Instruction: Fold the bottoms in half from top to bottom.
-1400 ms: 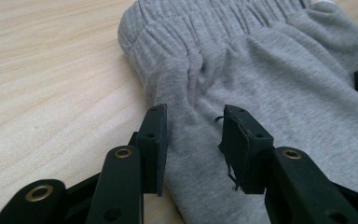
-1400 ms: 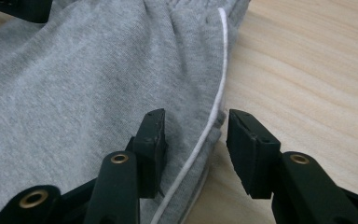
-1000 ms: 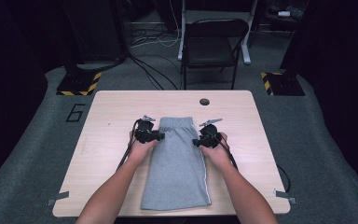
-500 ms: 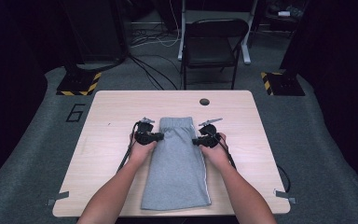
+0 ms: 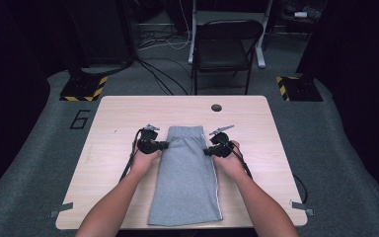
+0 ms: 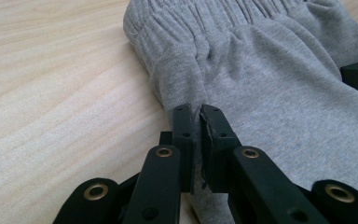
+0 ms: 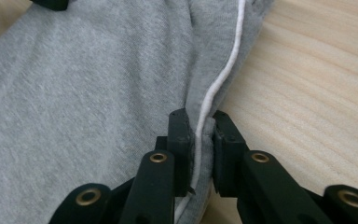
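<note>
the grey shorts (image 5: 186,177) lie flat in the middle of the bench (image 5: 113,118). the left gripper (image 6: 199,140) is clenched on their left edge, the right gripper (image 7: 200,140) on the white-piped right edge.

Your work surface is a light wood-grain rectangular table (image 5: 123,118) with a small round dark hole (image 5: 216,107) near its far edge. Behind it you have a black metal folding chair (image 5: 227,47), loose black cables (image 5: 163,81) across the grey floor, two yellow-and-black striped stand bases (image 5: 84,88), and a floor marking "6" (image 5: 80,119).
</note>
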### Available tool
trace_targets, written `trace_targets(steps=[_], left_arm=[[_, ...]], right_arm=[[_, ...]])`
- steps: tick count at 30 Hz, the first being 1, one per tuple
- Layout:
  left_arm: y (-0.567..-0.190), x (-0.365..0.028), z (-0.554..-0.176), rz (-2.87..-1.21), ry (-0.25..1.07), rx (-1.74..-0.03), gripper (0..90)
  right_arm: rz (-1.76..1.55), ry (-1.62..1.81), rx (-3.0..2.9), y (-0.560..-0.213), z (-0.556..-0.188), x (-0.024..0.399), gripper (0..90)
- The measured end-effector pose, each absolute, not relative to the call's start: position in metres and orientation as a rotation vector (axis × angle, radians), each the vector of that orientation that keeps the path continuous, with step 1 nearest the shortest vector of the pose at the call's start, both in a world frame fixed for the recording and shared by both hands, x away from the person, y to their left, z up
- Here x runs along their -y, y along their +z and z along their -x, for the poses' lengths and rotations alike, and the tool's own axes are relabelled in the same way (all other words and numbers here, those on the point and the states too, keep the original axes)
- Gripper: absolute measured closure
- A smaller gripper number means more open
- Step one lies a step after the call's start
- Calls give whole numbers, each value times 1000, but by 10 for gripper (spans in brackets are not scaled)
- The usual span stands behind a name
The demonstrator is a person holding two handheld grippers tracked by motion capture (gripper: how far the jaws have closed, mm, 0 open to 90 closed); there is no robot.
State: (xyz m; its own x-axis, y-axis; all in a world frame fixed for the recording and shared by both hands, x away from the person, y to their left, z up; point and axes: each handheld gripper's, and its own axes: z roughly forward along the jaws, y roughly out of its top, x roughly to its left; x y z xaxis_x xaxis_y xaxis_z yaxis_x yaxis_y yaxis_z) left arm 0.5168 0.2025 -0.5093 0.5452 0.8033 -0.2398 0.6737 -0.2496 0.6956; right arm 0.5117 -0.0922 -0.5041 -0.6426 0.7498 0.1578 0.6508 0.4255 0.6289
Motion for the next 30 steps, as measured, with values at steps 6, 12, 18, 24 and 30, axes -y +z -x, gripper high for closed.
trace_targets(steps=[6,12,18,24,30], left_arm=[[-510,-200,-516,-1994,226,-1207,808],[-503,-201,-513,-1996,242,-1175,682],[-494,-202,-507,-1983,251,-1166,618],[-486,-210,-506,-2001,281,-1121,558],[-486,-214,-508,-1959,286,-1177,549]], right_arm=[[-1290,1077,-2450,-500,-515,95,662],[-1278,1061,-2411,-494,-524,88,642],[-1281,1034,-2400,-494,-536,81,606],[-1314,997,-2407,-500,-544,75,576],[-1279,959,-2428,-502,-547,69,563]])
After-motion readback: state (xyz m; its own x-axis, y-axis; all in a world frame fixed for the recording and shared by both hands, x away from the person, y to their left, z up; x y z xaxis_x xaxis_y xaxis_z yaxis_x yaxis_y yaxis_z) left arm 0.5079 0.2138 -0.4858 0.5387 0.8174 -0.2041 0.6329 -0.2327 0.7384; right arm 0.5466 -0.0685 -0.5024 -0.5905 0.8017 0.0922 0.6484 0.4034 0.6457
